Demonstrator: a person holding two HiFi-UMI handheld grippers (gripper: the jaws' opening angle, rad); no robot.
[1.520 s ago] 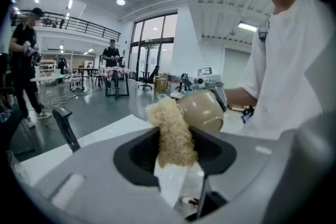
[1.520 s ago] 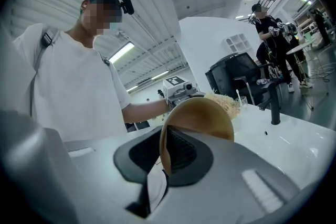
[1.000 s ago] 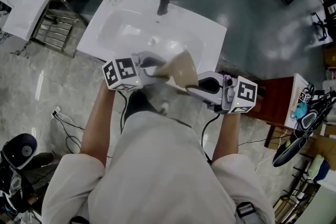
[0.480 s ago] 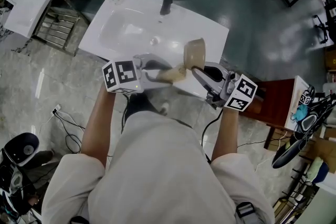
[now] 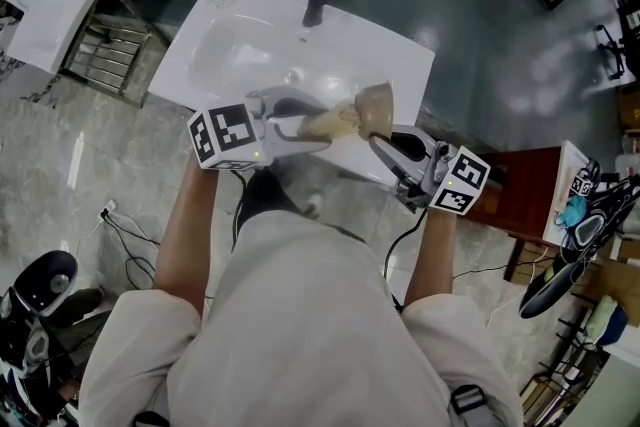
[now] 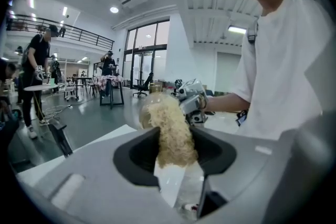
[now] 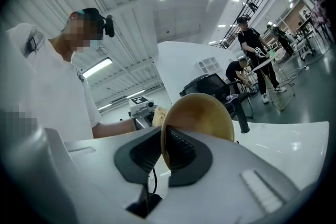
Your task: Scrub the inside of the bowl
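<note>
Contact now: the scrub pad, pinched in the left gripper, has come up to meet the mouth of the bowl. The right gripper clamps the bowl's rim and has tipped it on edge, centre frame above the sink's near edge. Scrubbing the inside looks under way.

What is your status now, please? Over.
Left gripper shut on scrubber, right gripper shut on bowl rim. Bowl on edge above sink, scrubber reaching into it. Nothing in the way.
</note>
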